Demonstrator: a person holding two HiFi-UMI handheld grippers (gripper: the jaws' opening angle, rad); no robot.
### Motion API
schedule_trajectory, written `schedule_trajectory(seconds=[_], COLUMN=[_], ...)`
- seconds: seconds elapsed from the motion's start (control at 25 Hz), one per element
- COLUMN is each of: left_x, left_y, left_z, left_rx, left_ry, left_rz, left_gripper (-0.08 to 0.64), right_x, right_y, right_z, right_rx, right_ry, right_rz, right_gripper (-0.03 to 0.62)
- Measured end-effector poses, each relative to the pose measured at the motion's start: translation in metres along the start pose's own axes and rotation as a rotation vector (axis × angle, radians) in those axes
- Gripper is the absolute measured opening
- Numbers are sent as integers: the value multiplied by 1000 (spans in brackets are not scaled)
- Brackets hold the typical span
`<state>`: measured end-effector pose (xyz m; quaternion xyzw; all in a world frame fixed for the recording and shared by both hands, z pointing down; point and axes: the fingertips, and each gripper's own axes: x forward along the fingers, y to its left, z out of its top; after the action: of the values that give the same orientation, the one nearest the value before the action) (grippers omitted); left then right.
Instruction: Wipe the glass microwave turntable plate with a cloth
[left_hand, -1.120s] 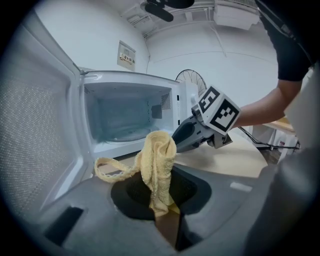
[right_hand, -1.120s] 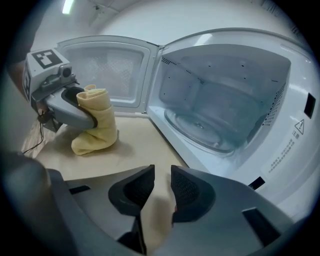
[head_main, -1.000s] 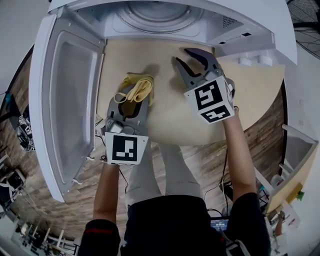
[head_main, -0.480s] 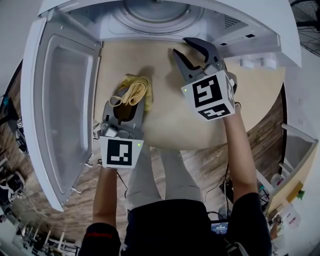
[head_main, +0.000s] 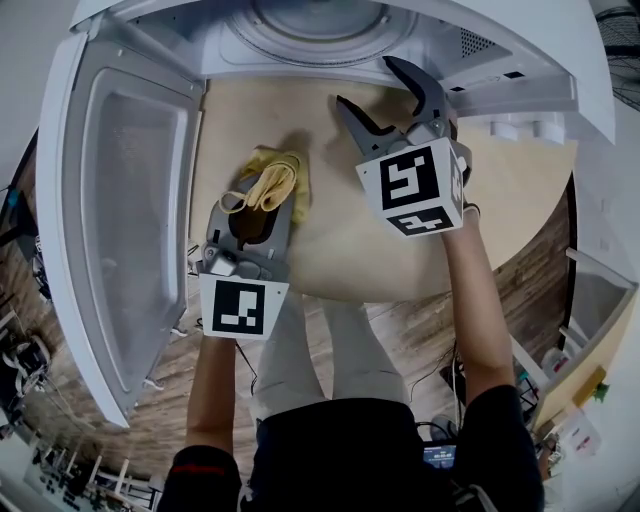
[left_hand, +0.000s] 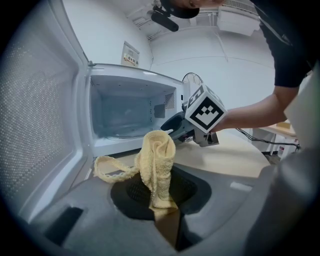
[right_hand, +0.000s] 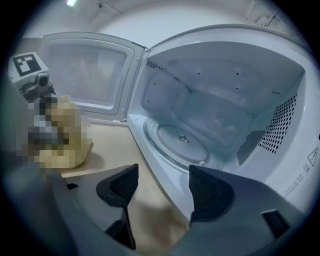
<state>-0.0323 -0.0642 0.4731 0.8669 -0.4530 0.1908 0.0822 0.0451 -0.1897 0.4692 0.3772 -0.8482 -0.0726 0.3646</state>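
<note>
The right tool (head_main: 368, 85) is seen with its jaws wide apart, having just been opening, and nothing is held between them; only bare worktop (head_main: 340, 230) and the sill of the microwave (right_hand: 225, 75) show through the gap. The left tool (head_main: 258, 212) is clamped on the yellow cloth (left_hand: 157, 165), which is bunched upright out of the jaws with a loose loop trailing to one side.

The right tool is poised just before the oven's mouth, near the far edge of the worktop. The left tool is held back over the left part of the worktop, beside the swung-open door (head_main: 130, 200). The glass turntable plate (right_hand: 177, 142) is lying flat on the oven floor, untouched, so the wiping is judged not yet begun.

The step in hand is taken to be the reach for the plate's rim. It would be done best if the open jaws were carried low over the sill and kept level with the glass, so that only the near rim is pinched (glass is slick and brittle, so a firm but gentle close is called for). The plate should be lifted clear of its hub before being drawn out. The cloth's dangling loop should be kept from snagging on the door.
</note>
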Motion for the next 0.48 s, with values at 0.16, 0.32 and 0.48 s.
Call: schedule_trajectory(seconds=[0.16,0.32,0.48], left_x=[0,-1,0], left_y=[0,1,1], left_z=[0,-2,-2], left_rx=[-10,-25,-32], left_ry=[-4,2,1], left_rz=[-5,-9,-14], left_gripper=[57,57,57], right_x=[6,9,10], right_y=[-1,-3,-4], right_z=[-1,-1,-2], right_rx=[12,9,9], right_ry=[0,-6,-16], right_rz=[-41,-84,-100], right_gripper=[289,296,298])
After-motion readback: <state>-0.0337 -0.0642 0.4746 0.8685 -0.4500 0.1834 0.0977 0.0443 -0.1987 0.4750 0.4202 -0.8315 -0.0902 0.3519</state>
